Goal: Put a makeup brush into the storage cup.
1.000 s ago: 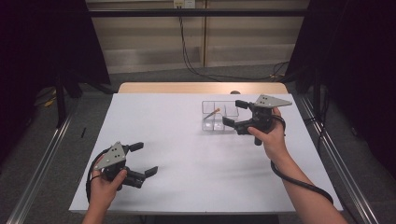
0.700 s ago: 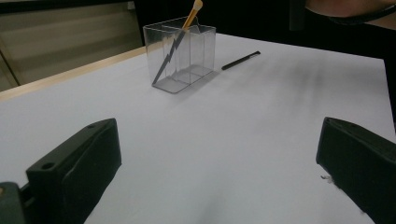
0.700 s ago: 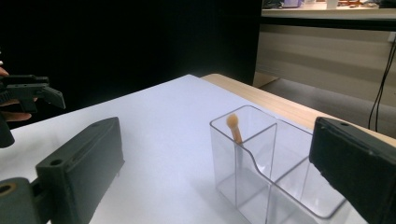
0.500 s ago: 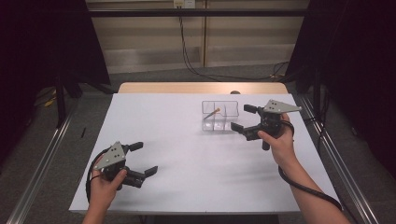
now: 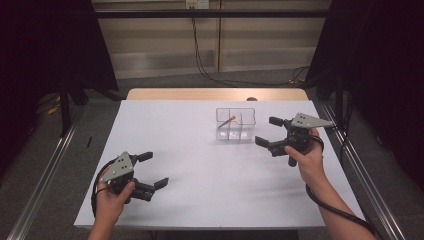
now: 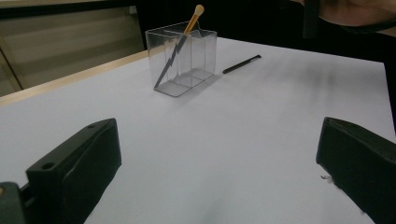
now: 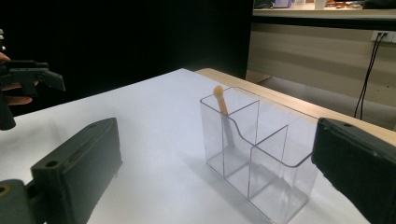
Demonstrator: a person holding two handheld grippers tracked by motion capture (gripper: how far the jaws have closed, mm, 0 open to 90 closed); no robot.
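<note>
A clear three-compartment organizer [image 5: 235, 125] stands on the white table [image 5: 200, 150] right of centre. A brush [image 5: 227, 121] with a tan tip leans in its left compartment, and it appears too in the left gripper view [image 6: 193, 16] and the right gripper view [image 7: 219, 100]. A black pen [image 6: 241, 64] lies flat on the table just beyond the organizer [image 6: 184, 56]. My right gripper [image 5: 266, 131] is open and empty, just right of the organizer [image 7: 254, 149]. My left gripper [image 5: 155, 169] is open and empty near the front left.
The table's wooden far edge [image 5: 215, 94] runs behind the organizer. Metal rails [image 5: 360, 165] flank the table on both sides. In the right gripper view the left gripper [image 7: 28, 74] appears far off at the left edge.
My right gripper has drawn back to the right and toward the person, away from the organizer. The left gripper has stayed still.
</note>
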